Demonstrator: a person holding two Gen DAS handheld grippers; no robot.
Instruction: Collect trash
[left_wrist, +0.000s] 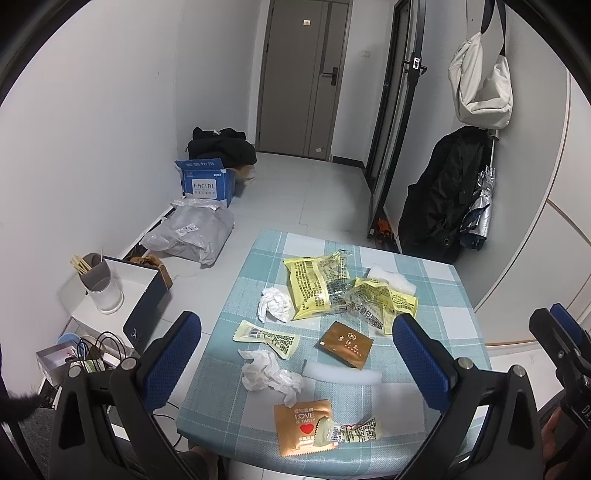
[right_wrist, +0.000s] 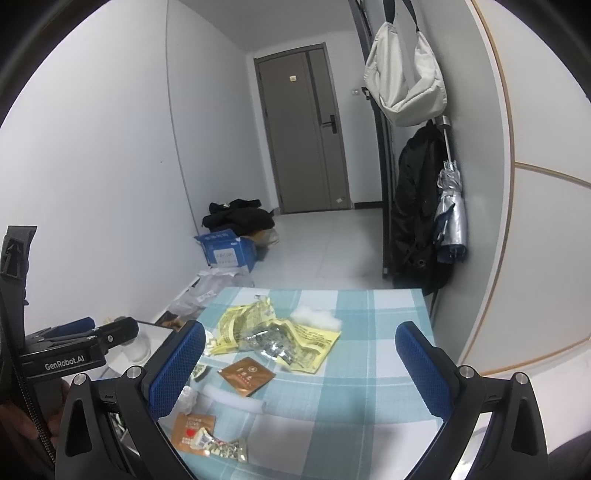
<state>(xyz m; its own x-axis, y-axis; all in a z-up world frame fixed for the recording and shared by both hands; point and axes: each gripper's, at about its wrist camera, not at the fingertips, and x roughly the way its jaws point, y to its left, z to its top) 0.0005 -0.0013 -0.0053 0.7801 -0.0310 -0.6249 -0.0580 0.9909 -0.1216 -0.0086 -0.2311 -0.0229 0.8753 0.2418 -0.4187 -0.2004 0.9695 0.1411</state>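
We note both claws wide and empty above the near edge of the bench (left_wrist: 436, 280); the crumpled tissue (left_wrist: 271, 373) lies straight ahead between the left claw (left_wrist: 297, 347) pads, nearer than to the right claw (right_wrist: 300, 354).

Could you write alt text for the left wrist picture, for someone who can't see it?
A small checked table strewn with yellow wrappers, crumpled tissues and brown sachets, seen between the open blue fingers of the left gripper held above it.
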